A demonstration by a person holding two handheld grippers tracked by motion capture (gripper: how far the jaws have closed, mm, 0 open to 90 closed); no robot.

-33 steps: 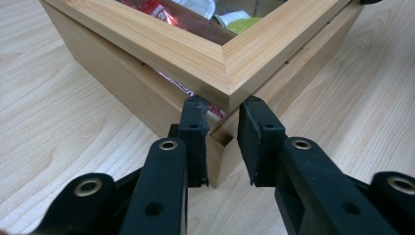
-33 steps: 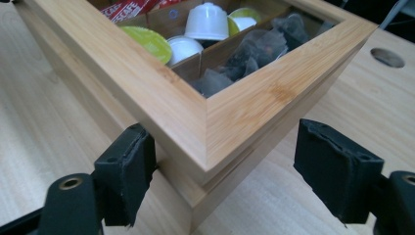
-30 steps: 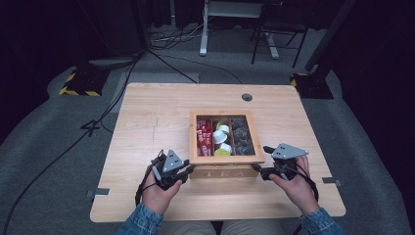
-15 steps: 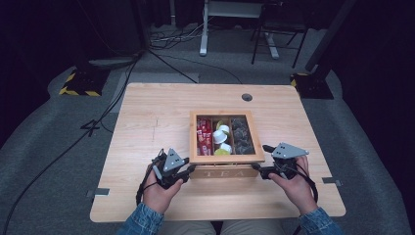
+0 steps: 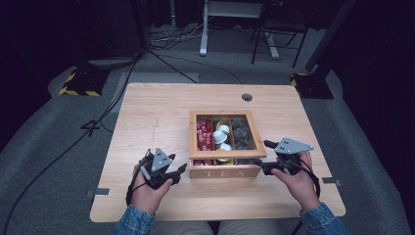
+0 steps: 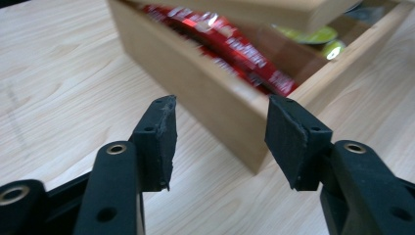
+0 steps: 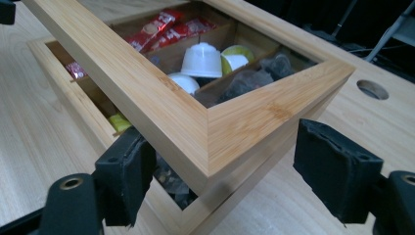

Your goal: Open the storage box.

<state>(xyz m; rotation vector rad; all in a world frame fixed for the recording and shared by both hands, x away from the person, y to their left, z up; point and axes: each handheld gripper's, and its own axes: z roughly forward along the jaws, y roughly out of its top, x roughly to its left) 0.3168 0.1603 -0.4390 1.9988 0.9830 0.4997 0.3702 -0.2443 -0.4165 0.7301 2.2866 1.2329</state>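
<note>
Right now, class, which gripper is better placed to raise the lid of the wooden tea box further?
Right: the right gripper straddles the lid's raised front corner, while the left gripper is open beside the tea box.

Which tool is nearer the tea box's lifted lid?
Right. The right tool has the lid corner between its open jaws. The left tool, whose jaws have just been opening with nothing between them, sits off the tea box front left corner.
</note>
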